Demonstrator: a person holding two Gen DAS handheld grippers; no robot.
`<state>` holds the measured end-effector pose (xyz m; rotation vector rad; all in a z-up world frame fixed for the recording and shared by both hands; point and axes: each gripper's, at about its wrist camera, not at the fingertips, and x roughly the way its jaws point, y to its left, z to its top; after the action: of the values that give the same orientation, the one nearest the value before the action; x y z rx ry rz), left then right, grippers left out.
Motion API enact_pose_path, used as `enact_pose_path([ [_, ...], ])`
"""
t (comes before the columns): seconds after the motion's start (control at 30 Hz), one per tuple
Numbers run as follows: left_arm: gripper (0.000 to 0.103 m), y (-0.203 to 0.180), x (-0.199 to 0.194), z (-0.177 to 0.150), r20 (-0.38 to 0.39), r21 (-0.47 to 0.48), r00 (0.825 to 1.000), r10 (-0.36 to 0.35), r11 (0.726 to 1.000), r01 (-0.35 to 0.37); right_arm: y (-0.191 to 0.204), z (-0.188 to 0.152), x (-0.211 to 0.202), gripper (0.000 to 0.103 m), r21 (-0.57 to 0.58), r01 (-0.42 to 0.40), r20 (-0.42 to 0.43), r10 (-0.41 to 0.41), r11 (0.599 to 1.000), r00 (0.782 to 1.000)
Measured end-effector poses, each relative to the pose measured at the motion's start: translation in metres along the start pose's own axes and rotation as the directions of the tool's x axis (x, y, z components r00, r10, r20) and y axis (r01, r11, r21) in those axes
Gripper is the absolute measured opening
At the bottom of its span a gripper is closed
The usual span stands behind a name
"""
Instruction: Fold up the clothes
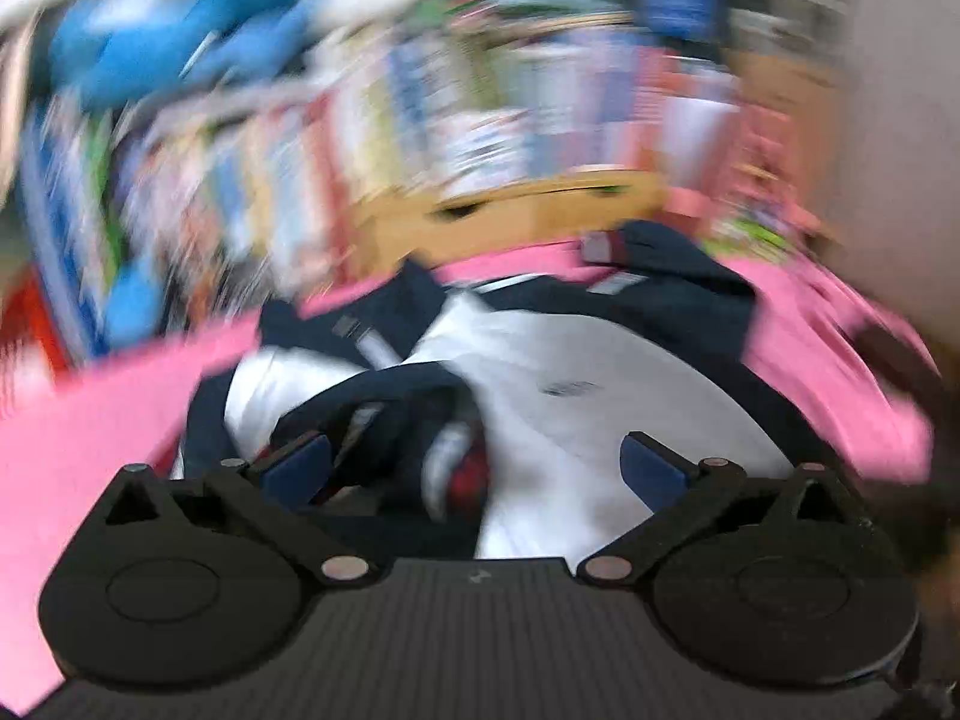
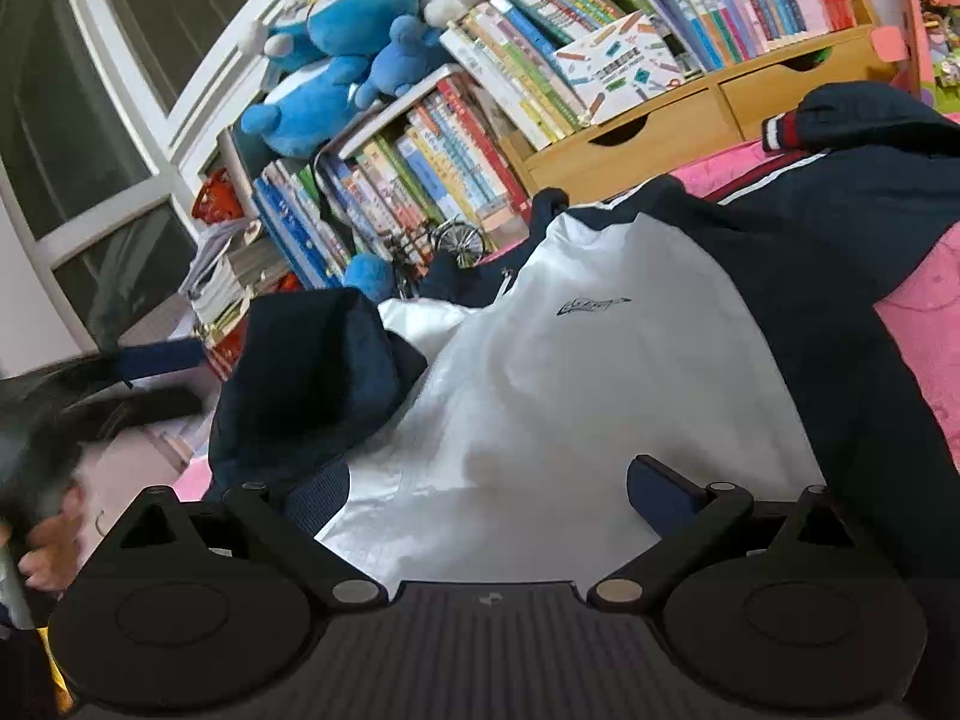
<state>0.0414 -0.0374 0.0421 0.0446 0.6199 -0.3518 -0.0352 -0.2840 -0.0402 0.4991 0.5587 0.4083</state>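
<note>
Folding the navy-and-white jacket (image 2: 588,372), spread flat on the pink bedcover (image 2: 924,336) so sleeves can go inward.

Your left gripper (image 1: 474,468) has jaws apart, nothing pinched, hovering over the bunched sleeve (image 1: 384,408) at its 12 o'clock. Your right gripper (image 2: 486,492) is also spread wide over the white chest panel, gripping nothing. Folded navy sleeve (image 2: 312,372) lies at 10 o'clock. Books (image 2: 456,156) and blue plush toys (image 2: 336,60) crowd the far edge at 11 o'clock; left view is blurred.
</note>
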Motion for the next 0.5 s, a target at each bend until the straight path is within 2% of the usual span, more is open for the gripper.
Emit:
enact_pose_path([
  [0.03,0.082,0.008,0.017,0.003,-0.036,-0.074,0.999,-0.013,0.997,0.01,-0.001,0.0,-0.002,0.099,0.011,0.0,0.013,0.0,1.0,1.0],
  [0.07,0.037,0.017,0.032,0.005,-0.076,-0.141,0.996,-0.052,0.989,0.041,-0.003,0.0,-0.004,0.099,0.024,-0.003,0.03,0.002,1.0,1.0],
  [0.1,0.021,0.024,0.045,0.008,-0.117,-0.203,0.989,-0.094,0.977,0.069,-0.006,0.0,-0.007,0.098,0.042,-0.012,0.05,0.01,0.999,0.999],
  [0.13,0.017,0.03,0.054,0.011,-0.147,-0.254,0.977,-0.154,0.961,0.113,-0.008,-0.001,-0.009,0.098,0.059,-0.022,0.071,0.017,0.998,0.997],
  [0.17,0.016,0.032,0.058,0.014,-0.148,-0.282,0.96,-0.237,0.941,0.189,-0.011,-0.001,-0.012,0.098,0.077,-0.032,0.092,0.024,0.997,0.995],
  [0.2,0.017,0.029,0.054,0.016,-0.137,-0.267,0.936,-0.324,0.922,0.28,-0.014,-0.001,-0.015,0.098,0.098,-0.045,0.121,0.033,0.994,0.992],
  [0.23,0.017,0.022,0.046,0.018,-0.128,-0.221,0.903,-0.41,0.899,0.377,-0.018,-0.002,-0.02,0.098,0.123,-0.057,0.157,0.038,0.991,0.987],
  [0.27,0.017,0.013,0.034,0.02,-0.13,-0.147,0.863,-0.489,0.87,0.471,-0.023,-0.002,-0.024,0.098,0.147,-0.071,0.193,0.042,0.987,0.98],
  [0.3,0.018,0.002,0.02,0.021,-0.149,-0.06,0.815,-0.56,0.828,0.558,-0.027,-0.003,-0.029,0.098,0.171,-0.086,0.23,0.045,0.981,0.972],
  [0.33,0.024,-0.009,0.006,0.02,-0.177,0.028,0.774,-0.608,0.783,0.622,-0.032,-0.005,-0.034,0.098,0.198,-0.104,0.271,0.047,0.975,0.961],
  [0.37,0.035,-0.018,-0.009,0.015,-0.212,0.115,0.758,-0.617,0.754,0.647,-0.037,-0.006,-0.037,0.098,0.221,-0.119,0.304,0.048,0.968,0.952],
  [0.4,0.041,-0.027,-0.024,0.009,-0.245,0.202,0.757,-0.606,0.732,0.651,-0.041,-0.006,-0.039,0.099,0.244,-0.131,0.323,0.047,0.961,0.945],
  [0.43,0.055,-0.035,-0.037,0.002,-0.274,0.277,0.762,-0.587,0.711,0.647,-0.045,-0.005,-0.038,0.099,0.263,-0.138,0.325,0.047,0.955,0.945],
  [0.47,0.068,-0.039,-0.046,-0.006,-0.293,0.325,0.777,-0.557,0.706,0.629,-0.048,-0.004,-0.036,0.099,0.278,-0.14,0.319,0.047,0.95,0.947],
  [0.5,0.072,-0.039,-0.054,-0.013,-0.305,0.355,0.794,-0.526,0.711,0.607,-0.048,-0.003,-0.034,0.099,0.282,-0.14,0.312,0.047,0.949,0.949],
])
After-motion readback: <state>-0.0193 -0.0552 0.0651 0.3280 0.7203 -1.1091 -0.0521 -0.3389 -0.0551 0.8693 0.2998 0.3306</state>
